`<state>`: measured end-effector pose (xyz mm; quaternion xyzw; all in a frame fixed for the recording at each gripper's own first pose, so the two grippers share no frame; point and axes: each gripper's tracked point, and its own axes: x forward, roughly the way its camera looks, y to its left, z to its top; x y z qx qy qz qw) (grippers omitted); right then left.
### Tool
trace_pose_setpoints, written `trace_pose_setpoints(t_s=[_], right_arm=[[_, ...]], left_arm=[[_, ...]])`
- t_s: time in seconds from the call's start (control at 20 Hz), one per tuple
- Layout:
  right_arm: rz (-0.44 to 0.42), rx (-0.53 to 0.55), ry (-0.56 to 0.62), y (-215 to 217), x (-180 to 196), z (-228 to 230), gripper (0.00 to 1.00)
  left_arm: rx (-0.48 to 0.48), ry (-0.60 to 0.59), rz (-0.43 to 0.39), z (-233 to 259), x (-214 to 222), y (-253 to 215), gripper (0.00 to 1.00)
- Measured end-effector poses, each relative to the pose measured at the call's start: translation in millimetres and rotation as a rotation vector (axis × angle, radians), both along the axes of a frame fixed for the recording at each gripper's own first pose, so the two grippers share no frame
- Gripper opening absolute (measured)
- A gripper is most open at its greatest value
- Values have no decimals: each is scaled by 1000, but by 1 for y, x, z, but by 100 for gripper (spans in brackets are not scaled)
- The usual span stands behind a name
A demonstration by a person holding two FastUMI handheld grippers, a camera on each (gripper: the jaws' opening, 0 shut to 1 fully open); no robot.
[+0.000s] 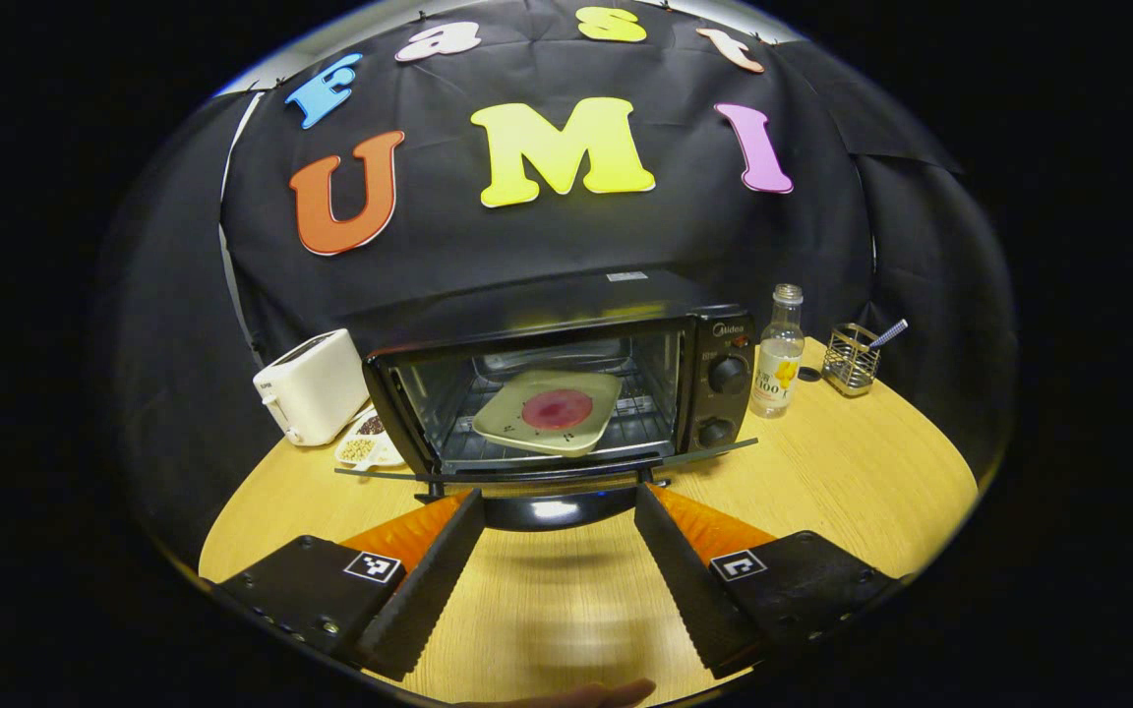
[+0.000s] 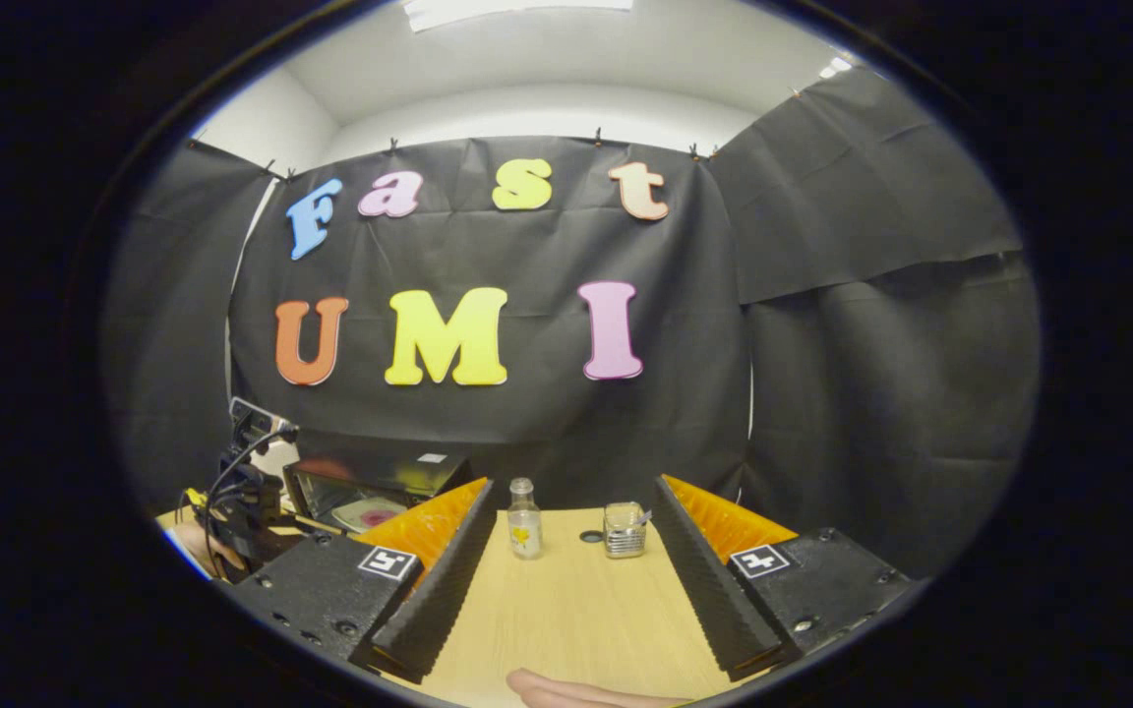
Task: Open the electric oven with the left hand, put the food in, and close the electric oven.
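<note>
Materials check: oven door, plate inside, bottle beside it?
Oven door: looks like clear glass in a glossy black frame, thin edge-on with glare. Plate: probably glazed ceramic or melamine, smooth pale sheen. Bottle: clear, see-through; glass or plastic, can't tell.

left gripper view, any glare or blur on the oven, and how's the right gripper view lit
Left gripper view: the oven is sharp, a bright glare spot sits on its open door's handle, the table bows from fisheye distortion, and the near tabletop looks smeared. Right gripper view: ceiling light blows out white, while the left gripper sits dim and murky at the edge.
</note>
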<state>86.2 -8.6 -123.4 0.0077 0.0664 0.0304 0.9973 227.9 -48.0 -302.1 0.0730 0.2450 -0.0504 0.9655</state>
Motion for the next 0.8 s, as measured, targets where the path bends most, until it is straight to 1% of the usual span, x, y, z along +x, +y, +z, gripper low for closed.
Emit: trace_pose_setpoints(t_s=[0.05, 0.2, 0.4, 0.45, 0.5, 0.65, 0.8], right_arm=[[3, -5, 2, 2, -1, -1, 100], [-4, -19, -14, 2, -7, 4, 100], [36, -5, -1, 18, -19, -1, 100], [41, -10, 6, 18, -23, -4, 96], [43, -19, 10, 19, -26, -5, 100], [39, -28, 13, 23, -34, -7, 100], [37, -19, 16, 27, -44, -7, 100]], left_arm=[[-12, -18, 1, 5, 7, 1, 96], [-66, -15, 14, 14, 26, 6, 96], [-59, -50, 24, 17, 52, 19, 96], [-56, -52, 32, 16, 52, 21, 96], [-61, -48, 36, 17, 48, 21, 97], [-93, -67, 44, 30, 28, 17, 96], [-112, -111, 54, 55, 0, 18, 96]])
